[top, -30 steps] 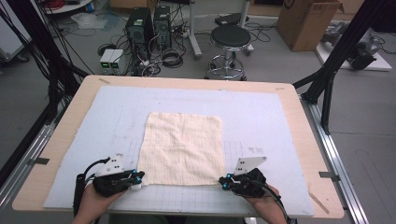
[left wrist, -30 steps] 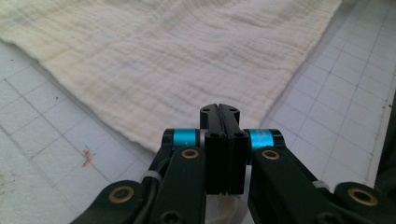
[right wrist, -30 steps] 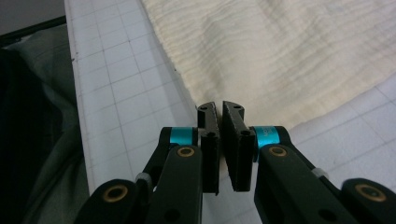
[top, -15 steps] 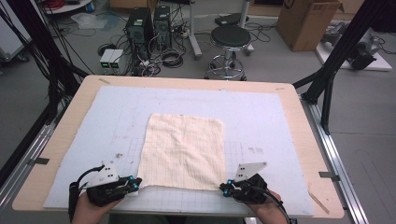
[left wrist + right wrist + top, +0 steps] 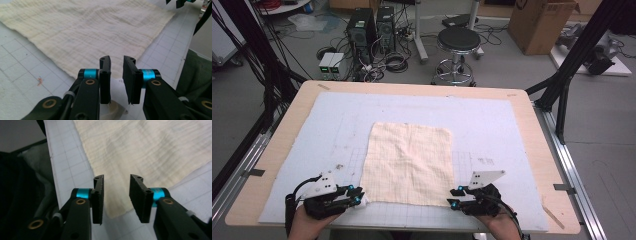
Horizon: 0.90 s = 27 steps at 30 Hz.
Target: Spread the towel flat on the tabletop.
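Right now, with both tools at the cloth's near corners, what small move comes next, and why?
Probably draw both tools straight back off the near edge. The cloth lies spread flat on the mat, and the left tool and right tool have just been opening: their jaws stand apart around the near corners without pressing them. That looks like a release, so backing away shouldn't drag the fabric.

Overhead and close tongs cameras share cloth (image 5: 408,162).
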Tool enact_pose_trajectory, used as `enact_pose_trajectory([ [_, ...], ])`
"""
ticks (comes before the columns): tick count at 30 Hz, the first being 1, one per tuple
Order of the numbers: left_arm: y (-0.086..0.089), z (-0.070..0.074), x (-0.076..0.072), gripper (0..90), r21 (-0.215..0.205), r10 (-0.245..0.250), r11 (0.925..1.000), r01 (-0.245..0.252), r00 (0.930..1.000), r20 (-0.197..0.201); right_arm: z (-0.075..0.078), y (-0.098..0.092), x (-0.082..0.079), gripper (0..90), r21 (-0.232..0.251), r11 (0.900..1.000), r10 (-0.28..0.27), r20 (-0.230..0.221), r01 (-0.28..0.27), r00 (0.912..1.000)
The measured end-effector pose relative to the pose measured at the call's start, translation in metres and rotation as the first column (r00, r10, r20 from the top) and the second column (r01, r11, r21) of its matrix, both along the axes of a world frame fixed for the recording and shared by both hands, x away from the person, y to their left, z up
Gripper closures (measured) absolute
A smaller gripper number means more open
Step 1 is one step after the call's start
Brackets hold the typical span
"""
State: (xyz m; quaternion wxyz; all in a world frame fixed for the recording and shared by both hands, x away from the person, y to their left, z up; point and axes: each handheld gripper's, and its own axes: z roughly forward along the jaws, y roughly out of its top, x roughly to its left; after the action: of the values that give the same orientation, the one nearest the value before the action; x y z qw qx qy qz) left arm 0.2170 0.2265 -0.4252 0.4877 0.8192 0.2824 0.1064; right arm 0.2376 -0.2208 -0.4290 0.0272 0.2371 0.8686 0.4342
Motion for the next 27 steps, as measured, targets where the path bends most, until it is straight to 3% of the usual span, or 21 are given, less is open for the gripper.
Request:
enact_pose_trajectory([
  [7, -0.003, -0.001, 0.014, 68.4, -0.028, 0.016, 0.9995, -0.016, 0.9999, -0.001, 0.002, 0.001, 0.01, 54.3, 0.02, 0.998, -0.053, 0.004, 0.053, 0.9986],
  [14, -0.003, -0.001, 0.022, 64.2, -0.051, 0.026, 0.9983, -0.026, 0.9997, 0.0, 0.003, 0.007, 0.018, 49.7, 0.032, 0.998, -0.057, 0.022, 0.056, 0.9981],
  [19, -0.003, -0.002, 0.024, 61.2, -0.052, 0.028, 0.9982, -0.028, 0.9995, 0.014, 0.003, 0.006, 0.023, 43.6, 0.048, 0.996, -0.078, 0.025, 0.077, 0.9967],
  [27, -0.005, 0.0, 0.027, 47.5, -0.042, 0.037, 0.9984, -0.036, 0.9993, 0.009, 0.004, 0.005, 0.031, 34.2, 0.076, 0.992, -0.102, 0.033, 0.1, 0.9942],
])
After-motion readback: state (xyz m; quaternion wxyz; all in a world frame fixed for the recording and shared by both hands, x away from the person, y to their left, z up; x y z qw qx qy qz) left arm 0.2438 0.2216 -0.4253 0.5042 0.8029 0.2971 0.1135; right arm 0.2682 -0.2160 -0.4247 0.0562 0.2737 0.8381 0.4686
